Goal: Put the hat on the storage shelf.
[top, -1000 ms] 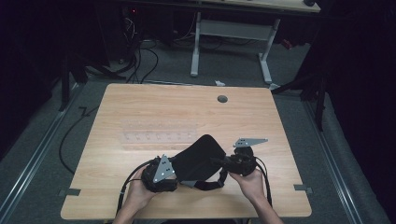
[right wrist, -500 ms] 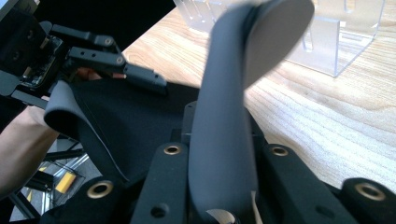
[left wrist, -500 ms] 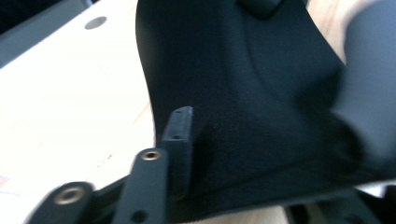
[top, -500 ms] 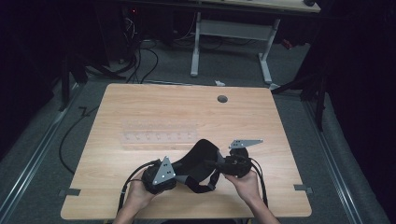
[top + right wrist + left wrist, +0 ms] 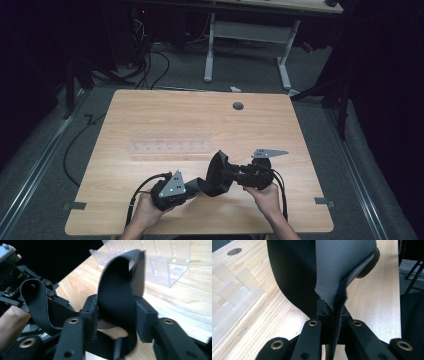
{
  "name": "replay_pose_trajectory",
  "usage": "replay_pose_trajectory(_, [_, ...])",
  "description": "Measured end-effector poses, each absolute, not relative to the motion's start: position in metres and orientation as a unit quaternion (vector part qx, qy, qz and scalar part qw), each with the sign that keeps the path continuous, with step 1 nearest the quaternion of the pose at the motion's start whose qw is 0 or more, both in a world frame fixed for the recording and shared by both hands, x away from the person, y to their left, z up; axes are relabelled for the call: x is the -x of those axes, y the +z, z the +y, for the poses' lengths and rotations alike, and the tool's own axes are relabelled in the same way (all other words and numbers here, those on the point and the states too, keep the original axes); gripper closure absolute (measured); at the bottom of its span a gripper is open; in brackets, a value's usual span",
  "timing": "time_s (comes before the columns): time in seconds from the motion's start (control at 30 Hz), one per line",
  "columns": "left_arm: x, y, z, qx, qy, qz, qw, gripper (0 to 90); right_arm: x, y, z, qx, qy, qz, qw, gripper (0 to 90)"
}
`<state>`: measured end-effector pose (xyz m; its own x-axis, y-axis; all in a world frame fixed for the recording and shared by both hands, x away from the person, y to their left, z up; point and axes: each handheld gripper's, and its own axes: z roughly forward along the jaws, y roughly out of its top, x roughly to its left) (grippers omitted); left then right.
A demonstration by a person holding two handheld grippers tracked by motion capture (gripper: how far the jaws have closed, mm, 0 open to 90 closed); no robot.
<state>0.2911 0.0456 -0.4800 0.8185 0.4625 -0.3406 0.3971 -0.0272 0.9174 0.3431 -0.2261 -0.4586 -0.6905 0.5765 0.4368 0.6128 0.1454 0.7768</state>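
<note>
Here, near the table's [image 5: 150,115] front edge, both grippers are clamped on one black strap [image 5: 216,175], which hangs between them above the wood. The left gripper [image 5: 192,186] pinches its doubled, grey-lined end; the right gripper [image 5: 227,175] squeezes a raised loop. A clear rack [image 5: 170,141] lies just beyond.

Table [image 5: 150,115]: light wood grain. Strap [image 5: 217,172]: black outer face, grey inner face. Rack [image 5: 170,141]: clear plastic. Grippers: black, grey plates.
</note>
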Motion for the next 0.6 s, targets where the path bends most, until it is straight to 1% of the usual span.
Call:
replay_pose_trajectory(0.03, [-0.292, -0.480, 0.047, -0.714, 0.024, 0.304, 0.631, 86.0, -0.343, -0.459, -0.229, 0.396, -0.527, -0.751, 0.018, 55.0])
replay_pose_trajectory(0.1, [-0.293, -0.479, 0.049, -0.708, 0.022, 0.309, 0.634, 86.0, -0.341, -0.459, -0.238, 0.408, -0.527, -0.746, -0.004, 53.4])
replay_pose_trajectory(0.13, [-0.294, -0.478, 0.051, -0.706, 0.023, 0.313, 0.635, 86.0, -0.341, -0.459, -0.238, 0.408, -0.527, -0.746, -0.004, 53.4])
replay_pose_trajectory(0.17, [-0.296, -0.476, 0.054, -0.697, 0.021, 0.320, 0.641, 86.0, -0.341, -0.463, -0.244, 0.416, -0.524, -0.743, -0.016, 51.2])
replay_pose_trajectory(0.23, [-0.297, -0.474, 0.058, -0.688, 0.018, 0.325, 0.648, 86.0, -0.341, -0.467, -0.248, 0.426, -0.516, -0.743, -0.030, 49.4])
replay_pose_trajectory(0.27, [-0.297, -0.474, 0.058, -0.688, 0.018, 0.325, 0.648, 86.0, -0.341, -0.467, -0.248, 0.426, -0.516, -0.743, -0.030, 49.4])
replay_pose_trajectory(0.3, [-0.297, -0.472, 0.060, -0.681, 0.014, 0.330, 0.654, 86.0, -0.341, -0.474, -0.254, 0.440, -0.499, -0.745, -0.053, 47.6])
replay_pose_trajectory(0.6, [-0.304, -0.464, 0.076, -0.644, 0.014, 0.358, 0.676, 86.0, -0.349, -0.510, -0.271, 0.496, -0.405, -0.753, -0.153, 43.3])
